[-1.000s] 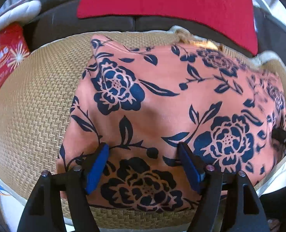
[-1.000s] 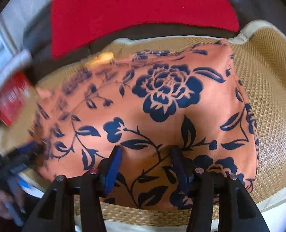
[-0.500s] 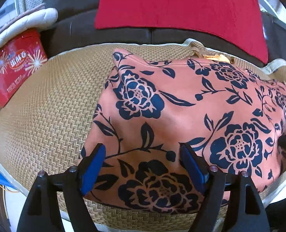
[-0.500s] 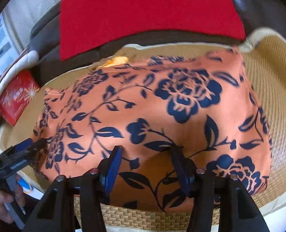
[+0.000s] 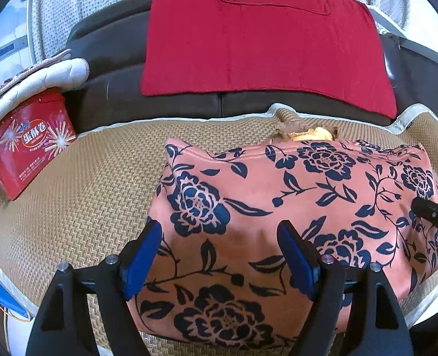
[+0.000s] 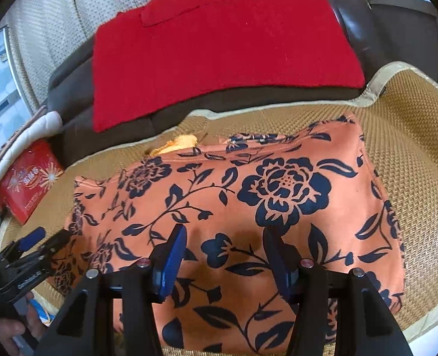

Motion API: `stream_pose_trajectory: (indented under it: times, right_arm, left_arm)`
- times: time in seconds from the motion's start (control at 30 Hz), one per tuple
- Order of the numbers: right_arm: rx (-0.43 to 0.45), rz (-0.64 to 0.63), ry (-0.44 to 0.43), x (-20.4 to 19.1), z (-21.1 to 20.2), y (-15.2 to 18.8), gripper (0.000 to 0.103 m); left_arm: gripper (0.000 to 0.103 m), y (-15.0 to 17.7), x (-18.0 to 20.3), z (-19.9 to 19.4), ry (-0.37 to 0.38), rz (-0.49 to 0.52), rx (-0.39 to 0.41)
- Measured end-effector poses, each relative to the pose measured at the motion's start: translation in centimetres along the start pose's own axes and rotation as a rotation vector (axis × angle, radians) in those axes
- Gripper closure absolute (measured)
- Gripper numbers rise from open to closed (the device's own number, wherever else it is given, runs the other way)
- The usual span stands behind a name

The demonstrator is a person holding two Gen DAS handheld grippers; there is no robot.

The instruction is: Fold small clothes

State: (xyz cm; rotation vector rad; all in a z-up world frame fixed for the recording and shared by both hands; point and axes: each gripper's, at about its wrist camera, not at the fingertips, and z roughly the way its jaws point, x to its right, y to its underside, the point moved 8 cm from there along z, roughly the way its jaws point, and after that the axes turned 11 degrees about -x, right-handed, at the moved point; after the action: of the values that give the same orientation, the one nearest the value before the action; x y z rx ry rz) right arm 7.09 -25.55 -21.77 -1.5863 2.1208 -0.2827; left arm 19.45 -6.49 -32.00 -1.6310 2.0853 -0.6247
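the orange floral garment (image 5: 293, 207) lies folded flat on the woven mat (image 5: 79, 195), filling the 3 to 6 o'clock part of the left wrist view. the left gripper (image 5: 220, 255) and the right gripper (image 6: 224, 255) hover over its near edge, jaws apart, clamped on nothing. a careless pinch could drag the top layer and undo the fold. a red cloth (image 5: 260, 41) drapes the dark sofa (image 5: 112, 98) at 12 o'clock, a red box (image 5: 26, 148) sits at 9.

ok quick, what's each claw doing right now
left claw: open, holding nothing, above the floral garment
right claw: open, holding nothing, above the same garment
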Motion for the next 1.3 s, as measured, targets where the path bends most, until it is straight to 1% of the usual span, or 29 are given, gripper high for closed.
stream_pose_trajectory:
  times: [0.07, 0.17, 0.27, 0.43, 0.53, 0.57, 0.6, 0.63, 0.67, 0.7, 0.73, 0.83, 0.9, 1.0, 1.07, 1.13, 1.17, 1.2, 1.23, 1.3]
  right_arm:
    - [-0.022, 0.012, 0.005, 0.0, 1.3, -0.1, 0.045]
    - [-0.098, 0.031, 0.038, 0.4, 3.6, 0.2, 0.045]
    - [-0.099, 0.022, 0.062, 0.1, 4.0, 0.0, 0.043]
    - [-0.102, 0.021, 0.069, 0.0, 4.2, -0.2, 0.043]
    - [-0.103, 0.022, 0.063, 0.0, 4.3, -0.3, 0.042]
    - [-0.102, 0.023, 0.061, -0.1, 4.2, -0.3, 0.042]
    - [-0.101, 0.023, 0.058, -0.1, 4.2, -0.3, 0.042]
    - [-0.100, 0.023, 0.056, -0.1, 4.1, -0.2, 0.042]
    - [-0.099, 0.023, 0.054, -0.1, 4.1, -0.2, 0.042]
    - [-0.097, 0.023, 0.053, -0.1, 4.1, -0.2, 0.041]
    - [-0.096, 0.021, 0.054, -0.1, 4.2, -0.2, 0.041]
    - [-0.088, 0.014, 0.061, -0.2, 4.2, -0.1, 0.039]
    - [-0.082, 0.002, 0.075, -0.4, 4.2, 0.0, 0.038]
    - [-0.076, -0.003, 0.080, -0.5, 4.0, 0.0, 0.038]
    - [-0.063, 0.030, 0.045, -0.3, 3.3, -0.1, 0.038]
    - [-0.025, 0.073, -0.007, 0.1, 2.1, -0.4, 0.038]
    - [0.004, 0.090, -0.020, 0.4, 1.3, -0.5, 0.038]
    - [0.041, 0.098, -0.027, 0.6, 0.4, -0.7, 0.038]
    - [0.075, 0.099, -0.027, 0.8, -0.4, -0.8, 0.038]
    - [0.108, 0.098, -0.010, 1.3, -1.3, -0.9, 0.038]
  left_arm:
    - [0.023, 0.1, -0.2, -0.2, 0.004, 0.005, -0.004]
    - [0.023, 0.0, -0.2, 0.1, -0.012, 0.016, -0.011]
    - [0.023, -0.1, -0.1, 1.4, -0.017, 0.015, -0.030]
    - [0.023, 0.2, -0.5, 2.6, -0.043, 0.007, -0.059]
    - [0.022, 0.7, -0.8, 3.9, -0.071, 0.003, -0.099]
    - [0.019, 1.2, -0.9, 4.9, -0.086, 0.006, -0.139]
    - [0.018, 1.7, -0.9, 5.8, -0.088, 0.003, -0.174]
    - [0.015, 2.0, -1.1, 6.4, -0.071, -0.021, -0.183]
    - [0.011, 2.1, -1.3, 6.4, -0.058, -0.048, -0.163]
    - [0.009, 2.1, -1.6, 6.4, -0.052, -0.070, -0.143]
    - [0.006, 2.2, -1.6, 6.7, -0.055, -0.075, -0.140]
    - [0.003, 2.5, -1.5, 6.8, -0.072, -0.073, -0.109]
    - [0.002, 2.8, -1.5, 6.9, -0.079, -0.080, -0.102]
    - [0.001, 3.2, -1.5, 6.7, -0.083, -0.088, -0.121]
    - [0.001, 3.5, -1.4, 6.5, -0.078, -0.074, -0.134]
    - [0.001, 3.7, -1.4, 5.8, -0.045, -0.056, -0.164]
    - [0.001, 3.7, -1.6, 5.5, -0.027, -0.057, -0.183]
    - [0.001, 3.7, -1.8, 4.9, -0.019, -0.063, -0.186]
    - [0.001, 3.6, -2.0, 4.0, -0.024, -0.064, -0.163]
    - [0.001, 3.4, -2.2, 1.9, -0.080, -0.047, -0.064]
